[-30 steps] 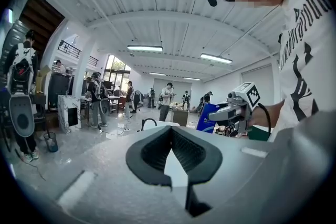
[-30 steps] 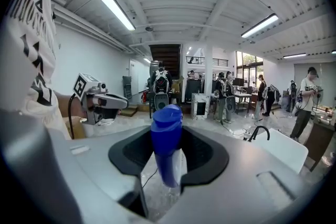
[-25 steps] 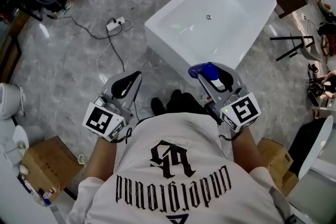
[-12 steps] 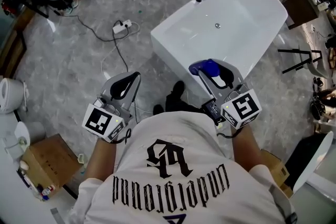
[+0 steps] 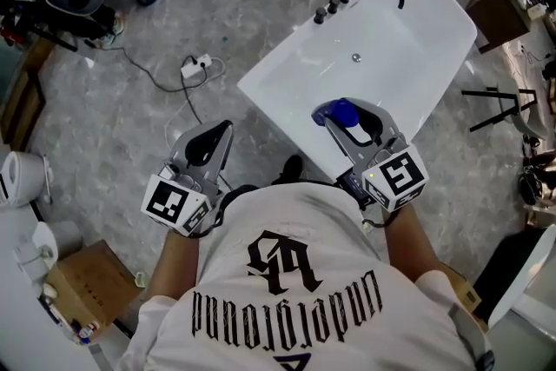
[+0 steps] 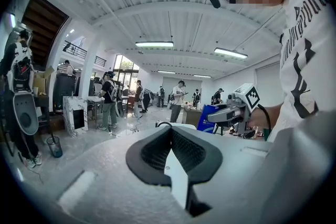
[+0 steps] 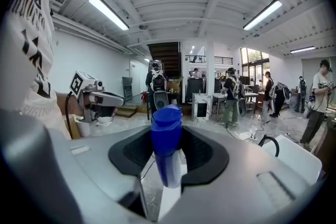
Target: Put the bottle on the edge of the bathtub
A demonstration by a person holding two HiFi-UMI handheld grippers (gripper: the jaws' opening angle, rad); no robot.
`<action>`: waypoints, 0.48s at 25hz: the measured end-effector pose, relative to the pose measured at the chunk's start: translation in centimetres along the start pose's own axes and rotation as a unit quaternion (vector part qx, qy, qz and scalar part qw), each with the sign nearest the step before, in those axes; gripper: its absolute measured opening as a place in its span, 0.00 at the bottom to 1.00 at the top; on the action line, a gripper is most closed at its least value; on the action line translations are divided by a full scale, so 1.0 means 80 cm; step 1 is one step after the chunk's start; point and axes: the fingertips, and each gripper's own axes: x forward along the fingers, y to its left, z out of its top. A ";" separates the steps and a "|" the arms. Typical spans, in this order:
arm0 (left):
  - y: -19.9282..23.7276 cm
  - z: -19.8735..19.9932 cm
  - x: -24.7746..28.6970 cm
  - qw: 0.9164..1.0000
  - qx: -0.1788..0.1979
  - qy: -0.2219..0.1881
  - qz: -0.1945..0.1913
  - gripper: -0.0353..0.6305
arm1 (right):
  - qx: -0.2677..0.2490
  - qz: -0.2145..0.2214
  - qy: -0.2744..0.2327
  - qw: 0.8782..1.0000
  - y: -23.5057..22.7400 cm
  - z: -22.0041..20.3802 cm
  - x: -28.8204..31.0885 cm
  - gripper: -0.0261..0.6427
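Right gripper [image 5: 349, 112] — jaws clamp bottle [image 7: 166, 139] | bottle upright between pads

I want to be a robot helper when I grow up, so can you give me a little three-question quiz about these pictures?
1. True or false: the left gripper holds the bottle.
2. Pick one: what colour is the bottle between the jaws of the right gripper? A red, B blue, C green.
3. Fill in: the big white thing on the floor in front of the person is a ____.

Key: 1 false, the left gripper is empty. 2 B. 3 bathtub.
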 end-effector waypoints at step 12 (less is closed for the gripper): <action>0.046 0.002 0.103 1.000 -0.002 0.014 -0.027 0.06 | 0.001 -0.017 0.016 1.000 -0.082 -0.009 0.052 0.27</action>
